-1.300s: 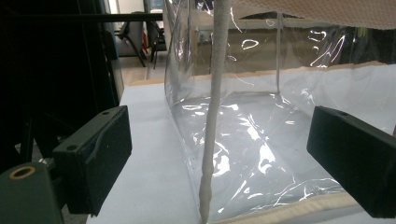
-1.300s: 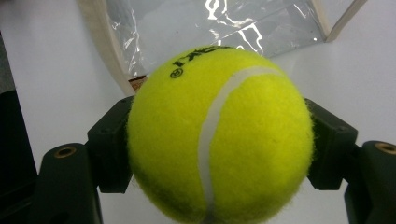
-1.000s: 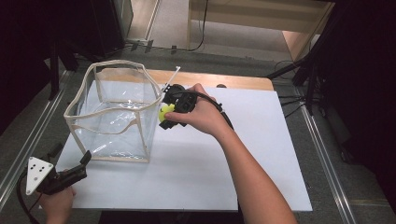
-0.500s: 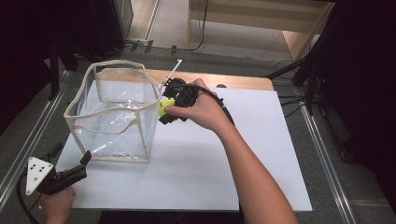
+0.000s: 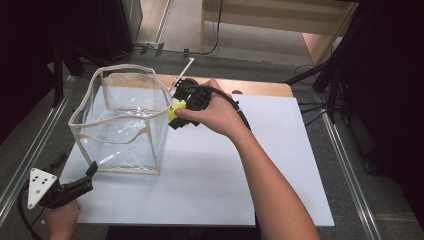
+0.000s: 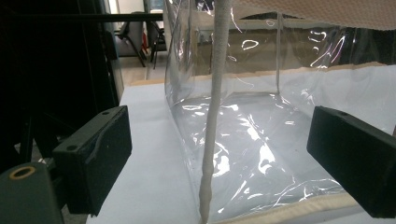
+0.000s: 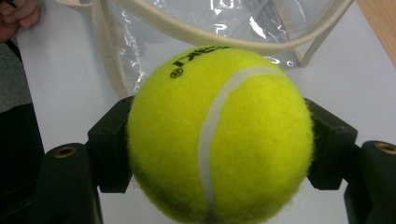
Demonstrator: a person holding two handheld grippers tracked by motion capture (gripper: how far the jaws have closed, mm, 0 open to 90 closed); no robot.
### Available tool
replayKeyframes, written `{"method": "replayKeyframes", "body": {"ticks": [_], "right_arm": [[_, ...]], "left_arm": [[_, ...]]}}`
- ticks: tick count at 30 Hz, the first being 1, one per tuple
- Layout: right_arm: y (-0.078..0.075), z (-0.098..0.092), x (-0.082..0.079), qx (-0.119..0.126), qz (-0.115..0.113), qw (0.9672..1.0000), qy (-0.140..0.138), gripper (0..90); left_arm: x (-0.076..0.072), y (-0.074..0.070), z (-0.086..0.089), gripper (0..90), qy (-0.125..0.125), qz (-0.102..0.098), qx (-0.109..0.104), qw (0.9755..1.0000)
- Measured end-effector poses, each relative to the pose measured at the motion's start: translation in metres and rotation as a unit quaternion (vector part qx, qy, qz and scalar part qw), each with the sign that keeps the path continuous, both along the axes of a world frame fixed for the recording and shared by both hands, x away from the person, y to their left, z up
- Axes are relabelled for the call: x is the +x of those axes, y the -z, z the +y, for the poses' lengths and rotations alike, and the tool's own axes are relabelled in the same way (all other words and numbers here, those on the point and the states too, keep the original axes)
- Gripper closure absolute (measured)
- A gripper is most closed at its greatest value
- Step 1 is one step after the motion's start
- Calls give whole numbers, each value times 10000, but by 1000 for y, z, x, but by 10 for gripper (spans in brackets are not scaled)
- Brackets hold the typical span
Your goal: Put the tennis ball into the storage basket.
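Right gripper point(image 5: 176, 111) clamps tennis ball point(image 7: 219, 135) across its middle, beside clear bag point(image 5: 120, 125) rim; light, springy, felt grips. Left gripper point(image 6: 219, 154) wide open.

the clear bag point(image 5: 122, 125) stands at the left centre of the high view, its mouth open upward and unobstructed inside. its cream-trimmed rim point(image 5: 150, 112) sags on the right side, and the right gripper point(image 5: 176, 111) with the tennis ball point(image 5: 175, 110) sits right against that edge. a white strap end point(image 5: 184, 70) sticks up behind the gripper. the white table point(image 5: 280, 150) from the centre to the right of the frame is bare. at lower left, the left gripper point(image 5: 75, 175) faces the bag's near corner seam point(image 6: 212, 140), with its wide-apart jaws either side of it.
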State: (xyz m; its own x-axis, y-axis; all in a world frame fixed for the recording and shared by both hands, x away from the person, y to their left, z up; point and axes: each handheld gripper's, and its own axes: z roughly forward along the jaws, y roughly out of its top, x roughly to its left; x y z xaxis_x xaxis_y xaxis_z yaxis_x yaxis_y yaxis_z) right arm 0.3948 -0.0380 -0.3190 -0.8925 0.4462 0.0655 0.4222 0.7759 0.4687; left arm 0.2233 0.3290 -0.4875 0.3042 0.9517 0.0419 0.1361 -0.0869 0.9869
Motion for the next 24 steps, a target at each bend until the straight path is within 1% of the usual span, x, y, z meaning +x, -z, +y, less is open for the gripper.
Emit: {"method": "replayKeyframes", "body": {"ticks": [3, 4, 8, 9, 11, 19, 20, 23, 24], "right_arm": [[-3, 1, 1, 17, -2, 10000, 30, 240], [-4, 1, 3, 21, -31, 10000, -17, 241], [-9, 2, 4, 29, -25, 10000, 60, 241], [-11, 2, 5, 21, -65, 10000, -4, 240], [-14, 3, 6, 16, -53, 10000, 46, 240], [-23, 7, 10, -11, -72, 10000, -59, 241], [-24, 8, 10, -13, -48, 10000, -6, 241], [-27, 9, 13, 8, -84, 9999, -55, 241], [-28, 10, 13, 17, -81, 10000, -17, 241]], "left_arm": [[0, 0, 0, 69, 9, -30, -33, 10000], [0, 0, 0, 69, 1, -10, -13, 10000], [0, 0, 0, 69, 11, -24, -27, 10000], [0, 0, 0, 69, 10, -28, -37, 10000], [0, 0, 0, 69, 6, -25, -39, 10000], [0, 0, 0, 69, 3, -15, -50, 10000], [0, 0, 0, 69, 6, -13, -47, 10000], [0, 0, 0, 69, 11, -21, -52, 10000], [0, 0, 0, 69, 3, -9, -45, 10000]]}}
